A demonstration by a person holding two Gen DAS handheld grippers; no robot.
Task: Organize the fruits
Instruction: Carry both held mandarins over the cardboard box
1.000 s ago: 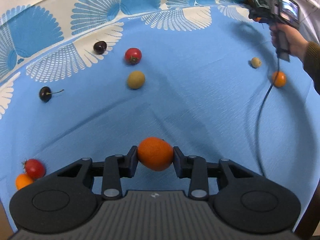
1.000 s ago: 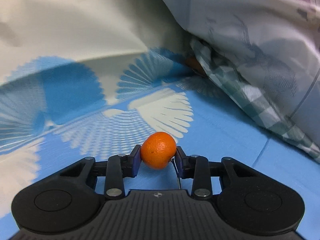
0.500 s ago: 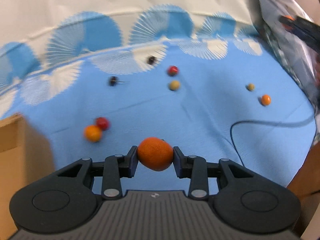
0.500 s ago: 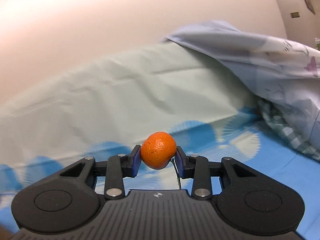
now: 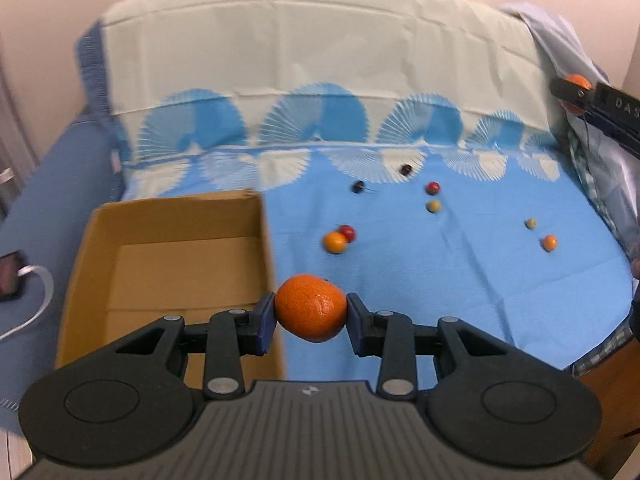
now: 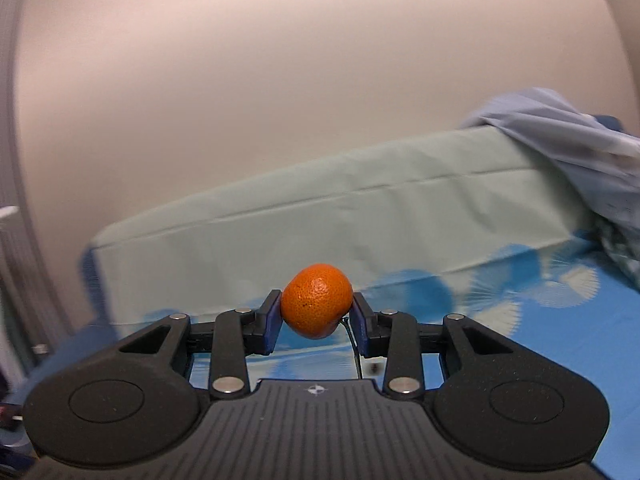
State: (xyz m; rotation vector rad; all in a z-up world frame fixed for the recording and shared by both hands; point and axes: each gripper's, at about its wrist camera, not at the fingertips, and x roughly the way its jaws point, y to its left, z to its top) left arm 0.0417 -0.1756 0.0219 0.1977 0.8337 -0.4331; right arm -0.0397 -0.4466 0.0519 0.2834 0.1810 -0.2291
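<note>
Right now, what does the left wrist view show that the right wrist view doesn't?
Left wrist only: the open cardboard box, the loose fruit on the blue sheet such as a small orange touching a red fruit, and the left gripper clamped on its mandarin.
Right wrist only: the bare wall and a close look at the right gripper clamped on its own mandarin.
Both: the pale bedding ridge and the rumpled blanket.

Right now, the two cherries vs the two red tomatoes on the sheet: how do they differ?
Colour: the cherries are near-black, the tomatoes bright red. Size: cherries look smaller than tomatoes. Place: cherries lie farther back by the fan pattern, tomatoes nearer. Neighbours: each tomato has another fruit close by; both cherries lie alone. Shared: all lie loose, outside the cardboard box.
</note>
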